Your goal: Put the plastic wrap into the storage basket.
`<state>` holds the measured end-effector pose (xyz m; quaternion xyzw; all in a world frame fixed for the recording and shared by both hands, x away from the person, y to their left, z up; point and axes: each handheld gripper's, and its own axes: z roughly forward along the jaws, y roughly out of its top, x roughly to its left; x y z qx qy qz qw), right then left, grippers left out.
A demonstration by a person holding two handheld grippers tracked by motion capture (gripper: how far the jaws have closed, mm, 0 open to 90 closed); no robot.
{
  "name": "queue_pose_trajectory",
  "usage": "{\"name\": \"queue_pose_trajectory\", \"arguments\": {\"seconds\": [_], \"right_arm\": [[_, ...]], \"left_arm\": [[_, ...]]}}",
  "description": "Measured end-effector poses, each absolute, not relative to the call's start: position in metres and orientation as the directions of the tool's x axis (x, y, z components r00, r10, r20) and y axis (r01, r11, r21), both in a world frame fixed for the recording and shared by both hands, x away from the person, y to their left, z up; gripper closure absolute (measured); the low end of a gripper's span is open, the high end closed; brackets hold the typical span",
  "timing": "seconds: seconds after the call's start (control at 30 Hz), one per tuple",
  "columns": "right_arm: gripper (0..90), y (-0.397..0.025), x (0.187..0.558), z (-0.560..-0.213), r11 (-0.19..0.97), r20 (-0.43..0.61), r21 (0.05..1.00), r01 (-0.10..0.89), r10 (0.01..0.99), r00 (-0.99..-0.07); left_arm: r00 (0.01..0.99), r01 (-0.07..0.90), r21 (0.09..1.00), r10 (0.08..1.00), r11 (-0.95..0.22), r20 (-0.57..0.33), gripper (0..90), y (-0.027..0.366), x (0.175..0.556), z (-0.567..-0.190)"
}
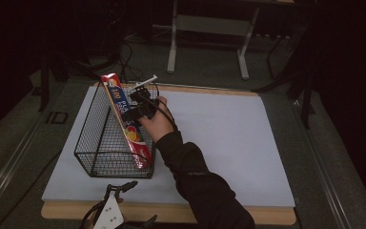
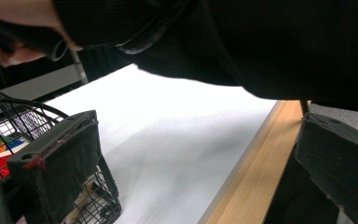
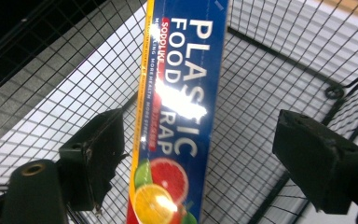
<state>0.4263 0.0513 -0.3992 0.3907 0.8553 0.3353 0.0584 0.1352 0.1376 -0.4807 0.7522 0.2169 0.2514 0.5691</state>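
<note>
Jaws of the right gripper (image 3: 200, 154) are spread apart around the blue plastic-wrap box (image 3: 182, 107), propped slanting in the black wire basket (image 1: 97, 143), left of centre on the worktop (image 1: 219, 138); the sleeved arm is stretched forward. Left gripper (image 1: 121, 187) jaws are released at bottom left.

One black wire mesh basket (image 1: 106, 143), one long blue-and-red plastic food wrap box (image 1: 126, 121), one white sheet (image 1: 214, 138) on one wooden table (image 1: 267, 215).
</note>
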Motion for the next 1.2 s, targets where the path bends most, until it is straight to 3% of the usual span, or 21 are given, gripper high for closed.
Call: {"name": "queue_pose_trajectory", "arguments": {"seconds": [0.6,1.2], "right_arm": [[15.9,-0.030,0.409,-0.380,0.427,0.153,0.694,0.580,0.700,-0.698],[13.6,-0.135,0.385,-0.415,0.423,0.143,0.679,0.599,0.725,-0.674]], "left_arm": [[0.777,0.049,0.965,0.616,-0.259,0.126,0.6,0.137,0.137,-0.482],[0.776,0.052,0.963,0.617,-0.265,0.128,0.6,0.135,0.138,-0.483]]}}
